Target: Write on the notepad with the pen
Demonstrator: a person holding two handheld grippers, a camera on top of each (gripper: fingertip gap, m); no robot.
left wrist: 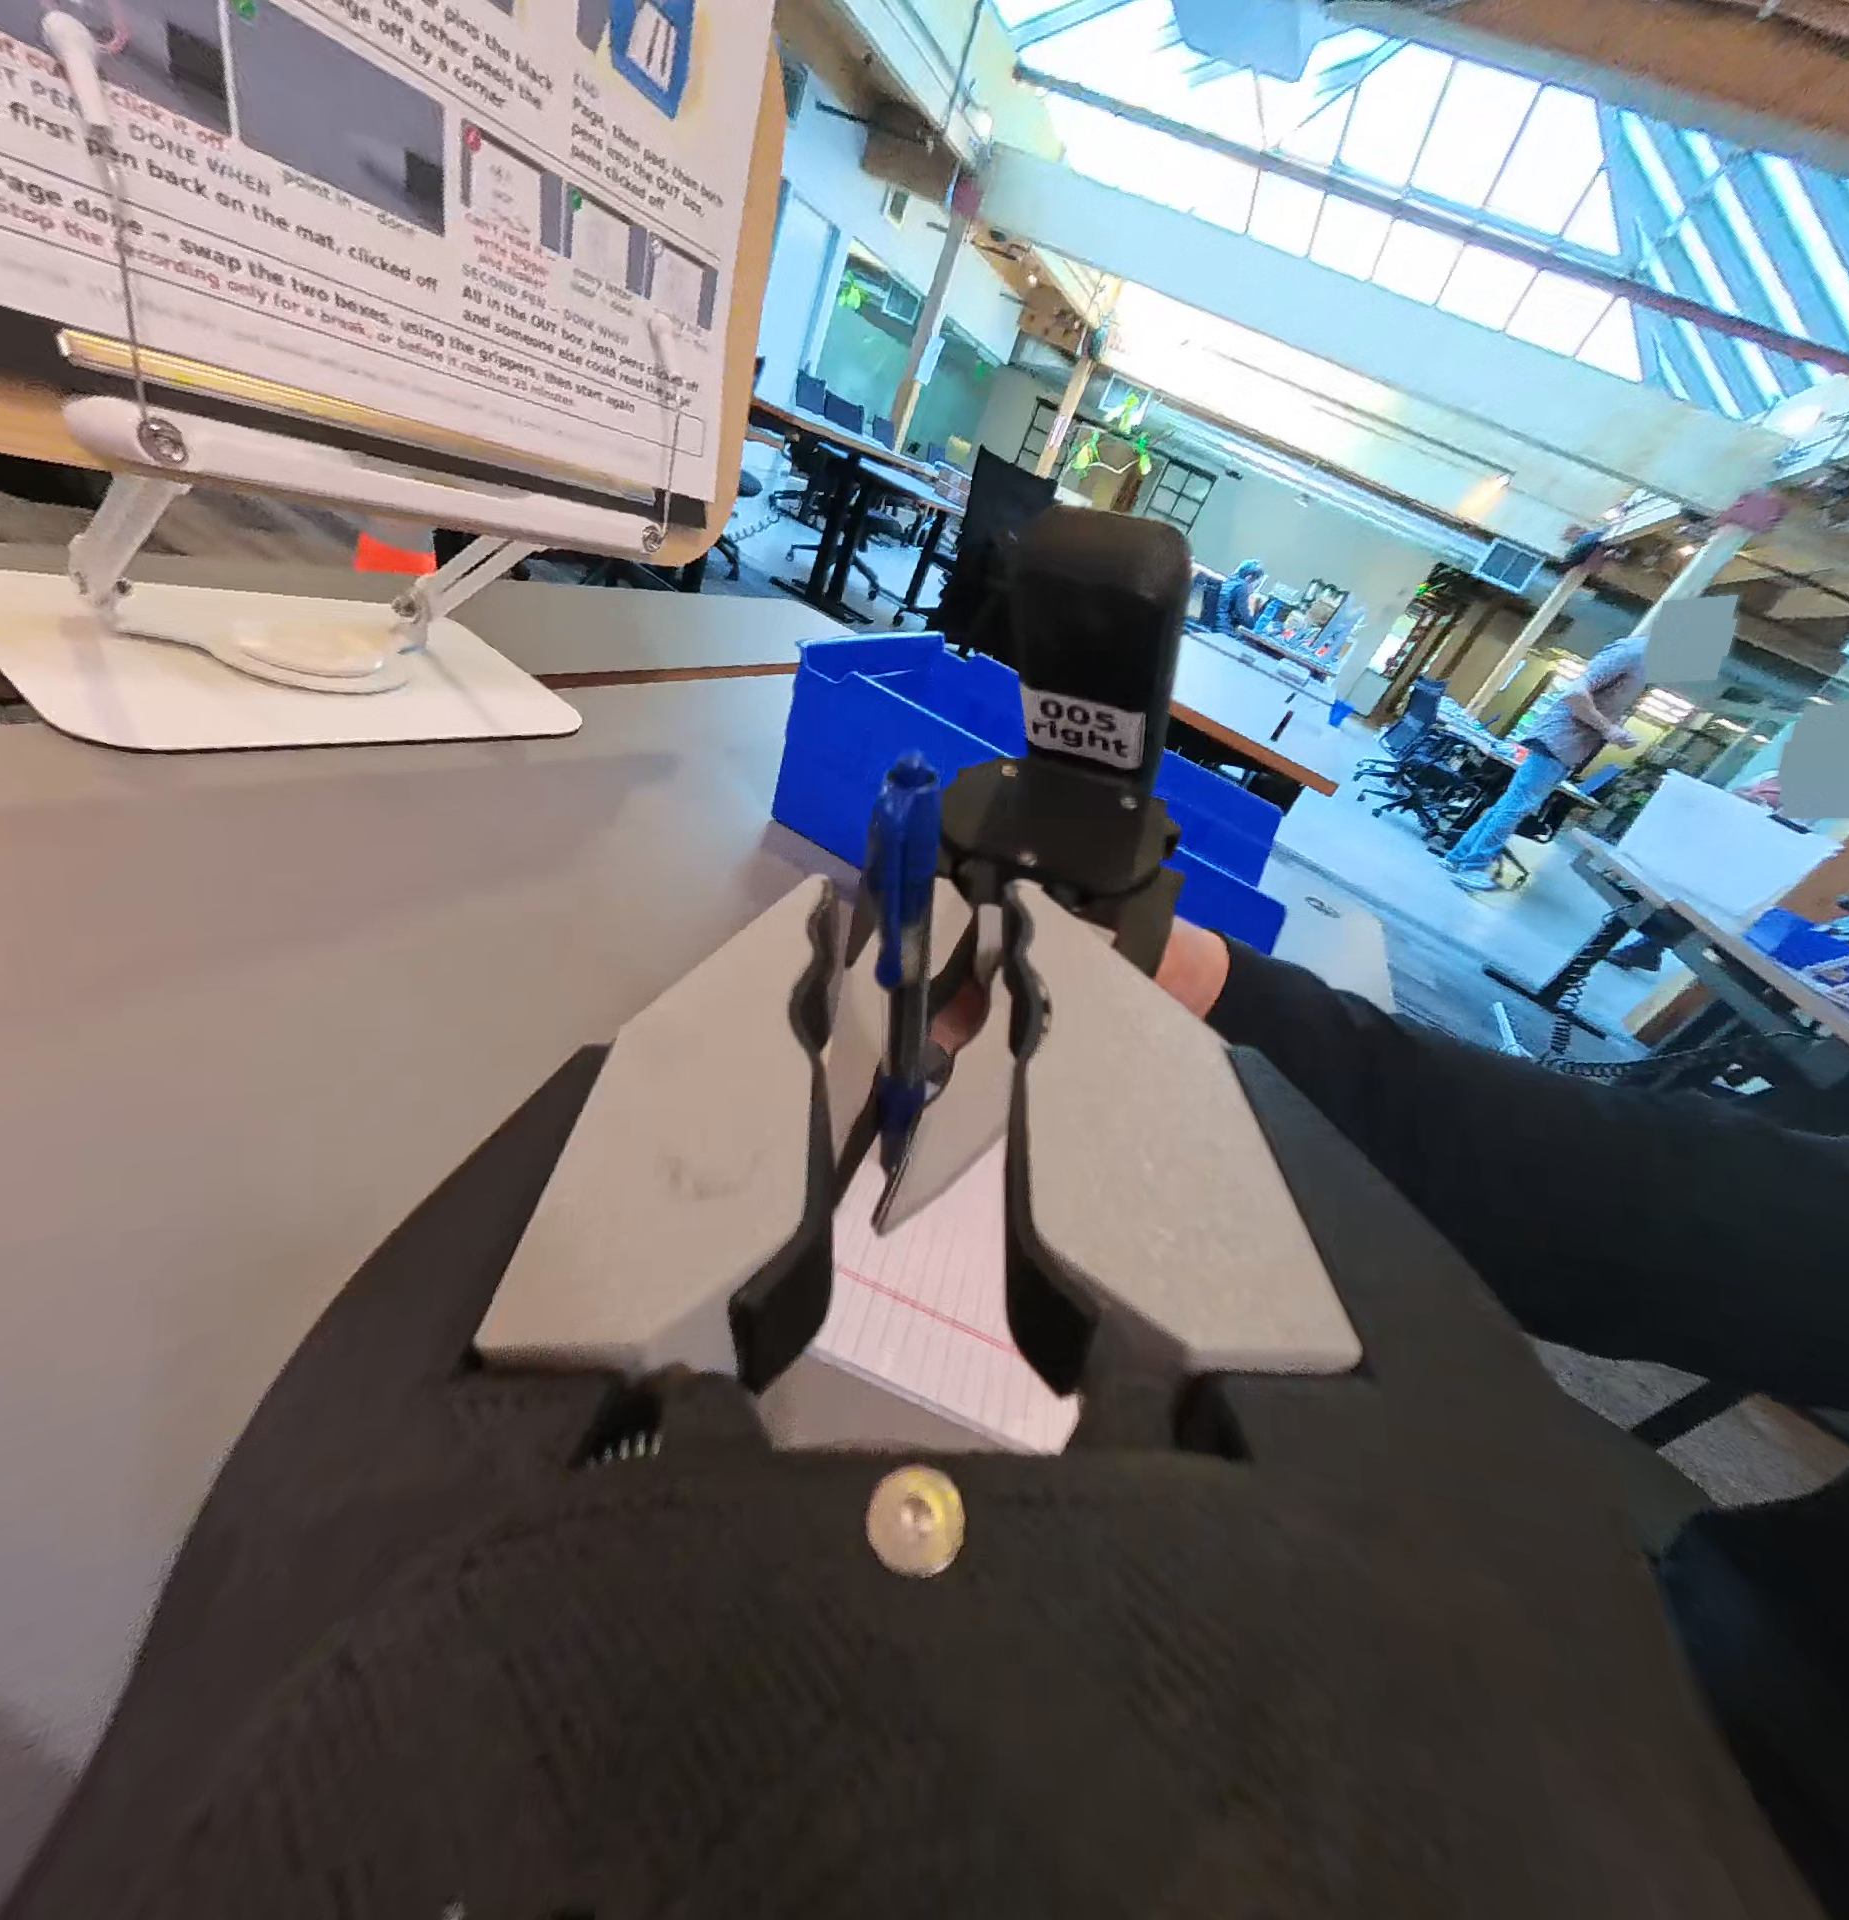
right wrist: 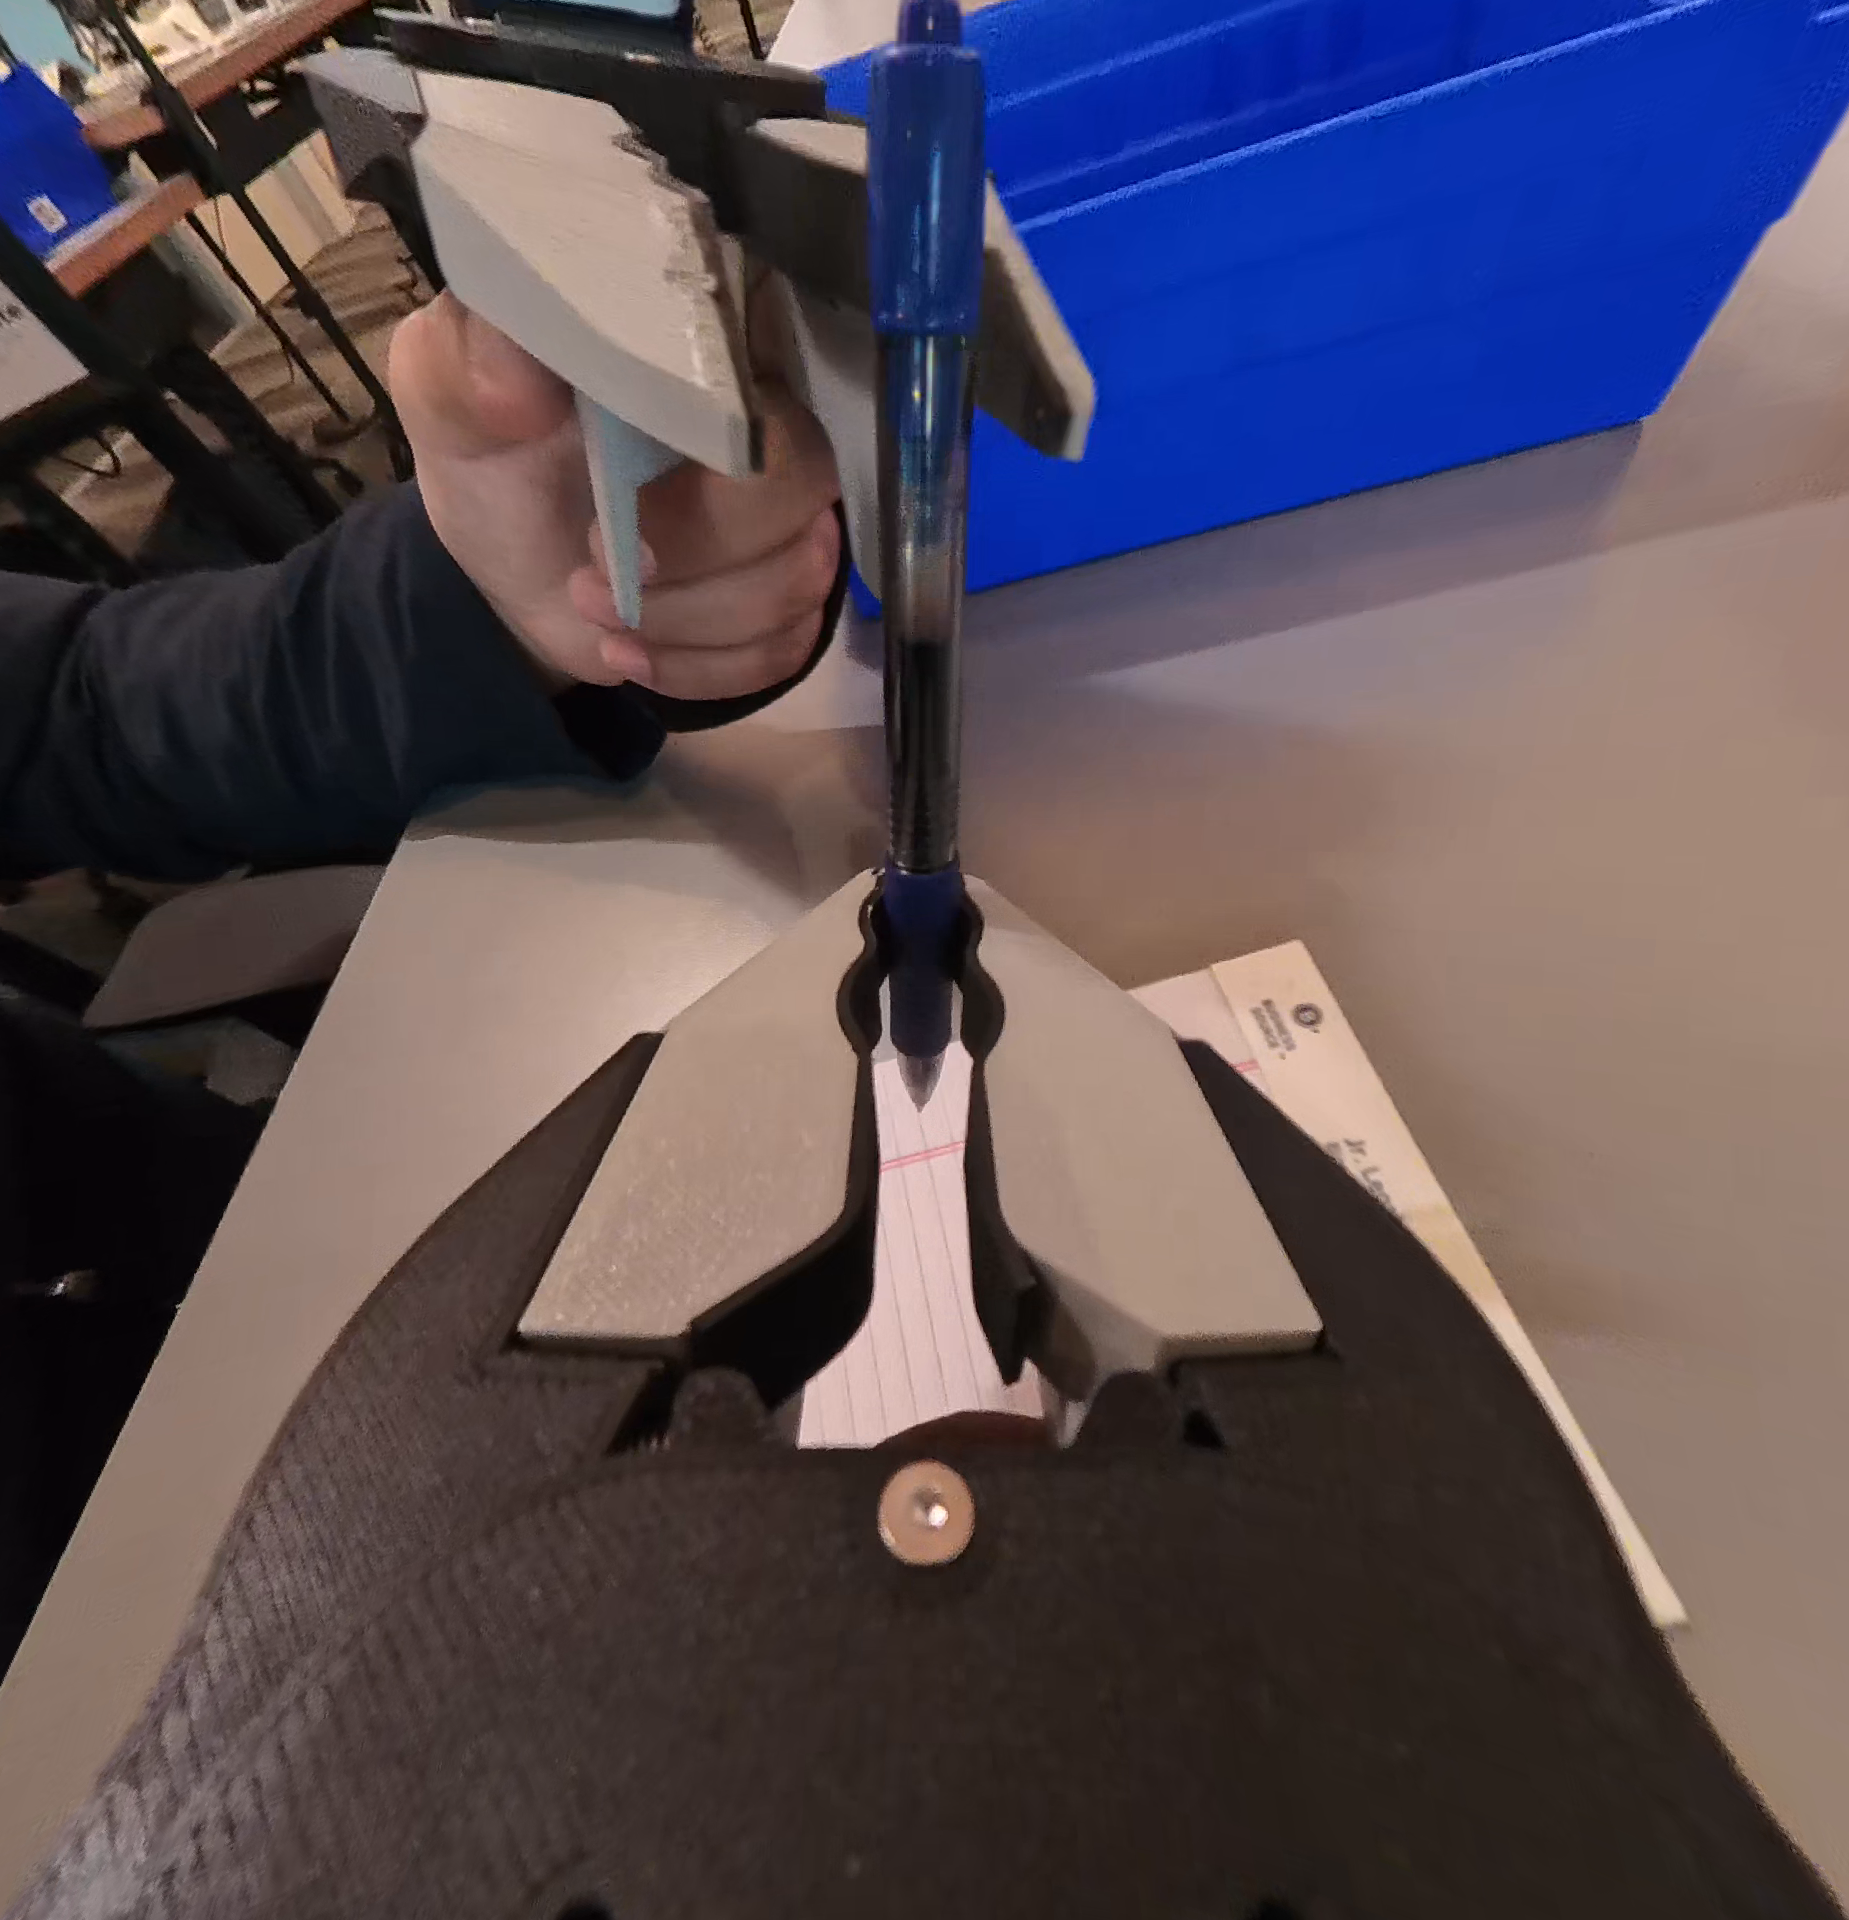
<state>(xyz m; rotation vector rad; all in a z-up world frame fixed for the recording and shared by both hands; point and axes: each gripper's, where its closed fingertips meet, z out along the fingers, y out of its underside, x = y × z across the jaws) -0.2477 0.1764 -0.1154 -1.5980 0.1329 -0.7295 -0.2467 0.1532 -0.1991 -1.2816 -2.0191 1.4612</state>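
The right claw [right wrist: 920, 977] is closed on the blue pen [right wrist: 920, 582], pinching its dark blue grip section in the notch at the fingertips. In the right wrist view the pen stands almost upright toward twelve o'clock from the claw, its clicker end at the top edge and its tip pointing down at six o'clock. The tip sits over the white lined notepad [right wrist: 920, 1247], seen through the gap between the fingers; whether it touches the paper cannot be told.

The left claw [left wrist: 915, 997] is open, its grey fingers [left wrist: 691, 1143] spread with a clear gap between them. In the left wrist view the pen [left wrist: 904, 935] rises through that gap without touching either finger, and the notepad [left wrist: 930, 1320] shows below it toward six o'clock. The right claw [left wrist: 925, 1153] faces the camera from twelve o'clock. In the right wrist view the left claw [right wrist: 754, 312] hovers at eleven o'clock, just beside the pen's upper barrel, held by a hand [right wrist: 587, 520].

The notepad lies on the grey tabletop [right wrist: 1419, 779]. A blue bin [right wrist: 1419, 260] stands at one o'clock beyond it, and a document stand [left wrist: 328, 260] sits at ten o'clock in the left wrist view.
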